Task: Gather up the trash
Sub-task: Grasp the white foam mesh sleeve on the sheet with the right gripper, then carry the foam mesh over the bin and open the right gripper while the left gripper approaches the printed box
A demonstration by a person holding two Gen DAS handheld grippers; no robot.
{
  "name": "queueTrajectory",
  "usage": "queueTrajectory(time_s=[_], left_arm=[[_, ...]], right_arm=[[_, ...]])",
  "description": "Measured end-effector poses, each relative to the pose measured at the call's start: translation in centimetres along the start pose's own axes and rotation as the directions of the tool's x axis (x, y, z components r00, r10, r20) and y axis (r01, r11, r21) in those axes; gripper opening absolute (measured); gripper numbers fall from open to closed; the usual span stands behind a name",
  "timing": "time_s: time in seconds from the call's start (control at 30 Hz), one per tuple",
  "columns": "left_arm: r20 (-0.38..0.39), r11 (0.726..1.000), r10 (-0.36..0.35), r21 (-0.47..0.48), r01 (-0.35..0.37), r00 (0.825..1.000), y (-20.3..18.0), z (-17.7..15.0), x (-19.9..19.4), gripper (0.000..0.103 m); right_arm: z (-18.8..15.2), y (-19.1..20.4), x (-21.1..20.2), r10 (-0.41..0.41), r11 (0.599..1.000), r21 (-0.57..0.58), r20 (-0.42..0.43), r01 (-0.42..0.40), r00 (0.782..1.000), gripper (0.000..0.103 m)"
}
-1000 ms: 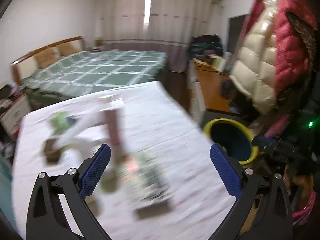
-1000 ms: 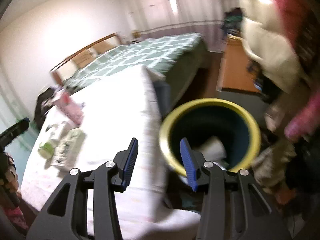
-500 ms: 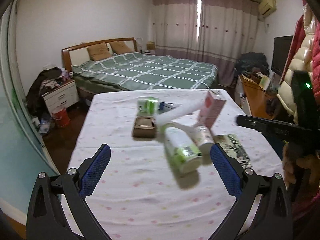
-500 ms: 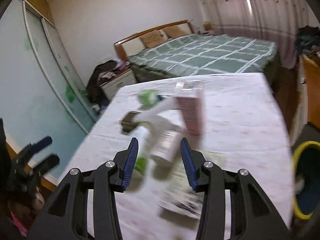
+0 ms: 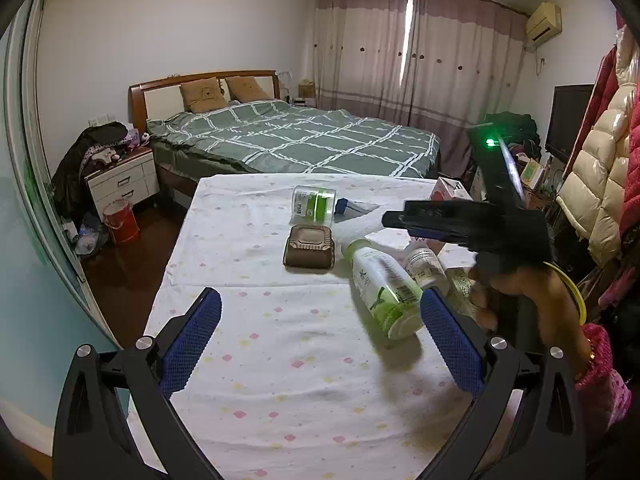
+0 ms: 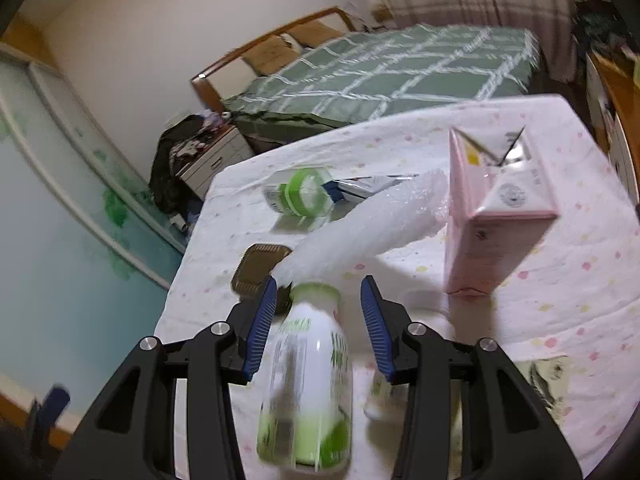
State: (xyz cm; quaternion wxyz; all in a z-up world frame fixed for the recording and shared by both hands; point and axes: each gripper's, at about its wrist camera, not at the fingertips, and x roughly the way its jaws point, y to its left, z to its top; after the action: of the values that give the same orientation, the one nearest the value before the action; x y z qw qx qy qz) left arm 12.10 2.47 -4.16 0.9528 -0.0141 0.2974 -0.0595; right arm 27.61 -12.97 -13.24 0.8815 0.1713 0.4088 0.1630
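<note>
Trash lies on a table with a white dotted cloth [image 5: 280, 344]. A white and green bottle [image 5: 382, 292] lies on its side; in the right wrist view the bottle [image 6: 308, 384] lies between my open right gripper's [image 6: 320, 320] fingers, not clamped. A smaller bottle [image 5: 426, 266] lies beside it. A brown tray [image 5: 309, 246], a green-banded jar [image 5: 314, 205], a white foam roll [image 6: 360, 224] and a pink carton [image 6: 496, 216] lie further back. My left gripper [image 5: 320, 340] is open and empty above the near cloth. The right gripper [image 5: 460, 220] shows in the left wrist view.
A bed with a green checked cover [image 5: 296, 140] stands behind the table. A nightstand [image 5: 120, 180] and a red bucket [image 5: 120, 222] are at the left. A yellow bin rim [image 5: 576, 296] shows at the right under hanging jackets [image 5: 600, 168].
The right gripper swung from over the yellow bin back to the table and now straddles the white and green bottle. The left gripper turned left to face the table, staying open.
</note>
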Motion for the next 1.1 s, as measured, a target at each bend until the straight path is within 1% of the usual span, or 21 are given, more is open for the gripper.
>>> queueTrajectory(time_s=[0.07,0.17,0.27,0.3,0.33,0.37,0.43,0.5,0.63,0.7,0.83,0.93,1.0,1.1], left_arm=[[-0.001,1.000,0.000,0.000,0.000,1.000,0.1,0.0,0.0,0.098],[-0.001,1.000,0.004,-0.004,-0.004,1.000,0.3,0.0,-0.1,0.098],[-0.003,1.000,0.008,-0.011,-0.008,1.000,0.7,-0.2,0.0,0.098],[-0.004,1.000,0.009,-0.012,-0.009,1.000,0.8,-0.2,0.1,0.098],[-0.004,1.000,0.009,-0.014,-0.009,1.000,0.9,-0.2,0.1,0.098],[-0.004,1.000,0.009,-0.016,-0.009,1.000,1.0,-0.2,0.1,0.098],[-0.005,1.000,0.011,-0.022,-0.011,1.000,1.3,-0.2,0.1,0.098],[-0.007,1.000,0.015,-0.027,-0.015,1.000,1.6,-0.2,0.2,0.098],[-0.018,0.999,0.014,-0.041,-0.015,1.000,2.0,-0.1,0.7,0.098],[-0.024,0.999,0.008,-0.042,-0.009,1.000,1.9,-0.1,0.9,0.098],[-0.032,0.999,-0.010,-0.033,0.009,0.999,1.2,0.0,1.4,0.098],[-0.040,0.999,-0.028,-0.025,0.027,0.999,0.5,0.1,1.9,0.098],[-0.044,0.999,-0.039,-0.018,0.038,0.998,-0.1,0.1,2.2,0.098],[-0.047,0.999,-0.052,-0.006,0.052,0.998,-1.1,0.1,2.4,0.098]], right_arm=[[0.4,-0.1,1.2,-0.007,0.999,0.032,-0.007,0.007,1.000,0.048],[1.4,-0.6,2.8,-0.019,0.997,0.077,-0.010,0.019,1.000,0.050],[2.0,-1.0,4.0,-0.009,0.993,0.119,-0.022,0.012,1.000,0.050],[2.1,-1.0,4.1,-0.009,0.992,0.125,-0.023,0.012,1.000,0.048],[2.3,-1.0,4.5,-0.013,0.991,0.129,-0.025,0.016,1.000,0.029],[2.5,-0.9,4.8,-0.015,0.992,0.127,-0.029,0.018,0.999,0.015],[2.7,-1.0,4.9,-0.004,0.992,0.130,-0.025,0.007,1.000,0.012],[2.9,-0.7,4.3,0.002,0.993,0.115,-0.005,-0.002,1.000,0.011],[2.8,1.0,1.7,0.028,0.999,0.043,0.052,-0.030,0.998,0.011],[2.7,2.1,-0.4,0.042,0.999,-0.008,0.094,-0.041,0.995,0.011],[2.4,3.0,-5.1,0.077,0.994,-0.086,0.170,-0.063,0.982,0.011],[1.9,2.4,-9.2,0.104,0.989,-0.126,0.218,-0.078,0.970,0.011],[1.4,1.6,-12.0,0.096,0.988,-0.143,0.256,-0.061,0.962,0.011],[0.3,-1.1,-15.9,0.029,0.990,-0.139,0.322,0.017,0.946,0.011]])
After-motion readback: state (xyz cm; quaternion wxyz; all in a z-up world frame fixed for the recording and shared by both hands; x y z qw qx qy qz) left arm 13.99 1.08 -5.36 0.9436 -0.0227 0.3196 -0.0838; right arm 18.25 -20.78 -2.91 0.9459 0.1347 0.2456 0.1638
